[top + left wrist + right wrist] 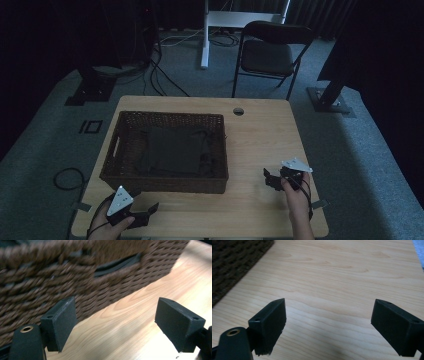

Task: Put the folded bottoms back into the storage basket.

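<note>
While both grippers sit low over the near part of the wooden table [260, 135], the thing nearest them is the brown wicker basket [127, 150], which occupies the table's left half with its long front wall running parallel to the near edge. Inside it lies a dark folded cloth [172, 150], flat on the bottom and spread over most of the floor; some dark straps or cords are bunched at its right side, too dim to identify. A slot handle pierces the basket's left wall, and in the left gripper view a similar slot [117, 263] shows in the woven wall just ahead of the jaws.

Left gripper [145, 212] — held in the person's left hand [107, 220] at the near left corner of the table, just in front of the basket's front wall. Its jaws stand wide apart with bare wood between them; nothing is gripped.

Right gripper [270, 178] — held in the person's right hand [297, 192], well to the right of the basket, over open tabletop. Its jaws are likewise spread wide and hold nothing; the right gripper view shows plain wood grain ahead and a corner of the basket at upper left.

Open room: the whole right half of the table is bare wood, apart from a round cable hole [238, 111] near the far edge. Beyond the table stands a dark folding chair [270, 52] on grey carpet.
</note>
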